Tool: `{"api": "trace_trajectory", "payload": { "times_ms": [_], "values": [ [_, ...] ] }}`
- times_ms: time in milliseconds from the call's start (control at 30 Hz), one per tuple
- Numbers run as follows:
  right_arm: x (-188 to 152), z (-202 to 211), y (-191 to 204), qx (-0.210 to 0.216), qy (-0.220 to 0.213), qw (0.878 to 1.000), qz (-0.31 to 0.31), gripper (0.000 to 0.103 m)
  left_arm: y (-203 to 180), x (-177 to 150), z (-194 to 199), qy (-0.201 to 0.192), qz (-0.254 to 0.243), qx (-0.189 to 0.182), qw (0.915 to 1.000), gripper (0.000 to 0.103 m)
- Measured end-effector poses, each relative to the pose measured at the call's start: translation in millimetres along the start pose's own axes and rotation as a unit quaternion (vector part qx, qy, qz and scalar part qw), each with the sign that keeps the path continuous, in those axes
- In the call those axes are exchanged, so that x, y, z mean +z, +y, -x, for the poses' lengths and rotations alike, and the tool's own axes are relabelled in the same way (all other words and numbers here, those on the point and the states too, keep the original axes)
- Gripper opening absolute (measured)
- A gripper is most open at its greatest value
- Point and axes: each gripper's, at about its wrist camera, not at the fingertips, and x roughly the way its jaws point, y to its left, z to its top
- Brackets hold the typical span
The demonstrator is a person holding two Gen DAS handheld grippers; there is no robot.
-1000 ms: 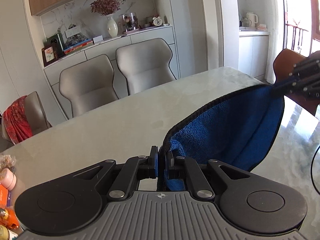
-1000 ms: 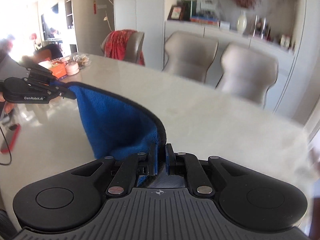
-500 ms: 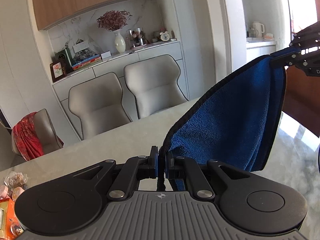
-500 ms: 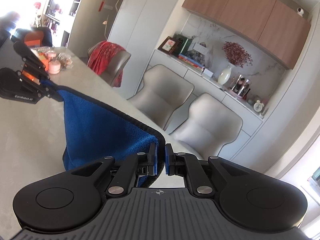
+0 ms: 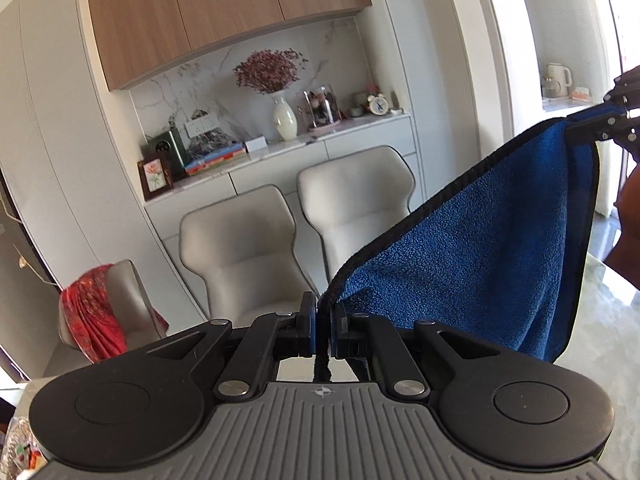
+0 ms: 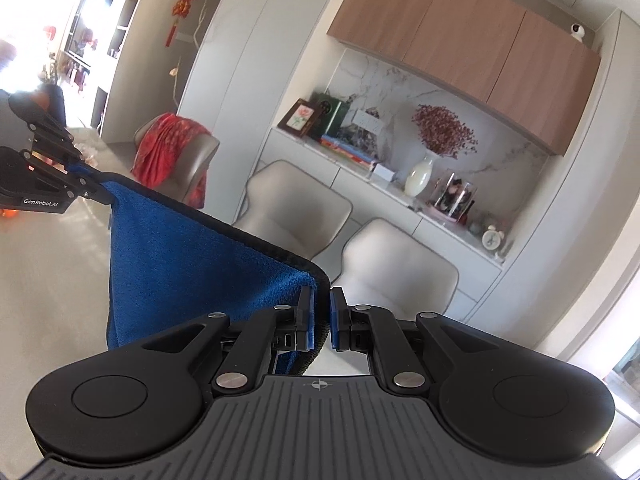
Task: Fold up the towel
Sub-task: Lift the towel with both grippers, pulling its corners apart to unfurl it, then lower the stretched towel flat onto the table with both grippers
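Observation:
A blue towel [image 5: 480,248] with a black hem hangs in the air, stretched between both grippers above the pale table. My left gripper [image 5: 322,320] is shut on one top corner. My right gripper [image 6: 320,312] is shut on the other top corner. The towel [image 6: 180,264] drapes down to the left in the right wrist view. The right gripper shows at the far right of the left wrist view [image 5: 612,120], and the left gripper at the left of the right wrist view [image 6: 90,192]. The towel's lower edge is hidden behind the gripper bodies.
The marble table [image 6: 48,288] lies below. Two beige chairs [image 5: 248,256] stand behind it, before a sideboard with a vase [image 5: 285,120]. A chair with a red cloth [image 5: 96,312] stands at the left. Small items [image 5: 20,448] sit at the table's left end.
Both grippers have risen and tilted upward with the towel. It has lifted off the table and now hangs stretched between them.

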Motion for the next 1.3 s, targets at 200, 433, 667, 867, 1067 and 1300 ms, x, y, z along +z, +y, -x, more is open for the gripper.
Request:
{"api": "trace_trajectory", "payload": {
  "times_ms": [200, 433, 667, 867, 1067, 1300],
  "values": [
    [5, 0, -9, -0.008, -0.028, 1.000, 0.000, 0.008, 11, 8, 4, -0.023, -0.011, 0.007, 0.9996, 0.005],
    [-54, -3, 21, 0.034, 0.027, 0.999, 0.004, 0.008, -23, -69, 2, 0.047, -0.047, -0.038, 0.9971, 0.005],
    [-153, 10, 85, 0.108, 0.127, 0.986, -0.009, 0.008, -59, -173, 10, 0.146, -0.034, -0.094, 0.9842, 0.005],
    [-210, 37, 124, 0.143, 0.182, 0.972, -0.044, 0.008, -67, -222, 28, 0.181, -0.007, -0.102, 0.9781, 0.005],
    [-235, 59, 146, 0.157, 0.200, 0.965, -0.061, 0.008, -70, -244, 37, 0.197, 0.004, -0.106, 0.9747, 0.005],
    [-245, 59, 159, 0.159, 0.221, 0.961, -0.046, 0.008, -69, -263, 42, 0.210, 0.004, -0.114, 0.9711, 0.006]
  ]
}}
